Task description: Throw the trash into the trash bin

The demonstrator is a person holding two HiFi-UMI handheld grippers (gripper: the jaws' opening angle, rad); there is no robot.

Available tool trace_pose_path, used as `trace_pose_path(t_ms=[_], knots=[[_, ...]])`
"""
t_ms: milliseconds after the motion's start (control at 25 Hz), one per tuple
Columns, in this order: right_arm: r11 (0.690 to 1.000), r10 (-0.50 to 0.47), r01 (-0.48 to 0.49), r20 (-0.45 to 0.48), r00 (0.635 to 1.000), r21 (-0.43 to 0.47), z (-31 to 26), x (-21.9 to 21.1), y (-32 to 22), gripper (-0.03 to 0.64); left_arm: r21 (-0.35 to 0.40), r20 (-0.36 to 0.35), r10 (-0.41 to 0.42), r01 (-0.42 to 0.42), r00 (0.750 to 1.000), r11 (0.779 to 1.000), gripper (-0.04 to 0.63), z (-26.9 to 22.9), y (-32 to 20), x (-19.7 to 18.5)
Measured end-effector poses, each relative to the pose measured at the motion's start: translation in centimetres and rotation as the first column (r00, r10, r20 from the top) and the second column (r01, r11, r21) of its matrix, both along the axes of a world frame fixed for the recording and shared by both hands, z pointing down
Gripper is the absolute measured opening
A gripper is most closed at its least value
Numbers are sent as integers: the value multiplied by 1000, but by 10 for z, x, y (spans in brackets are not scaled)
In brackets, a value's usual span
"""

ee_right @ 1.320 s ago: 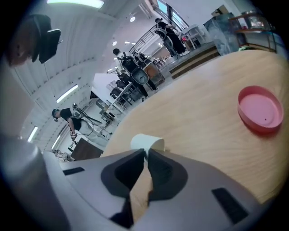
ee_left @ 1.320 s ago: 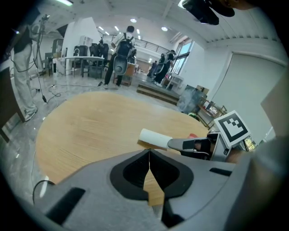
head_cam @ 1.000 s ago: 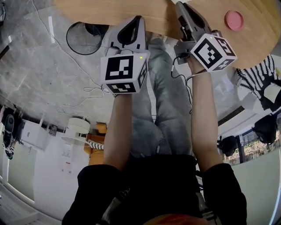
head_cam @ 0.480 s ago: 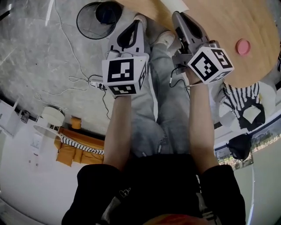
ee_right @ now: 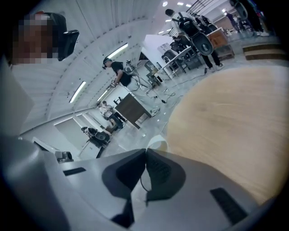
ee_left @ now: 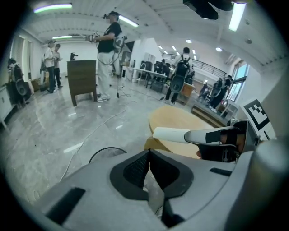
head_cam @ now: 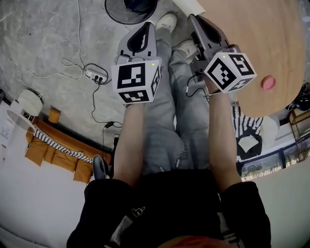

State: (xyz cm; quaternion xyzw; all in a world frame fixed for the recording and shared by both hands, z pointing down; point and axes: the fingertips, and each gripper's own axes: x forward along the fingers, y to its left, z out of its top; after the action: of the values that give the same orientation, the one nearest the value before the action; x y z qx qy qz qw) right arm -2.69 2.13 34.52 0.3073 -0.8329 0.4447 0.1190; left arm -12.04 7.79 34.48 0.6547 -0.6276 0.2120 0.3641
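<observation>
trash bin [head_cam: 117, 15] and white cup [head_cam: 191, 5] half off-frame

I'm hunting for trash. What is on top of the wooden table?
A small pink round thing lies on the wooden table, near its edge. The right hand-held gripper covers part of the tabletop.

Person wearing black short-sleeved top [head_cam: 169, 203], faded grey jeans [head_cam: 164, 135], white shoes [head_cam: 167, 20]. Left gripper [head_cam: 151, 24] and right gripper [head_cam: 192, 17] showing grey shells, black-and-white marker cubes [head_cam: 135, 80]; black cable [head_cam: 191, 85] looping off the right.
</observation>
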Motion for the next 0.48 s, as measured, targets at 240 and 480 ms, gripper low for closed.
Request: trace_pose_path(t_ms=[240,480], knots=[[990,-142,141,-39,989,-23,27,-49,11,12,-20,-6,-124,123,992,992,11,11,19,-41],[966,-259,255,-94,961,-47,77,-98,23,14,-73,-36,-208,205,978,976,11,45,38,-63]])
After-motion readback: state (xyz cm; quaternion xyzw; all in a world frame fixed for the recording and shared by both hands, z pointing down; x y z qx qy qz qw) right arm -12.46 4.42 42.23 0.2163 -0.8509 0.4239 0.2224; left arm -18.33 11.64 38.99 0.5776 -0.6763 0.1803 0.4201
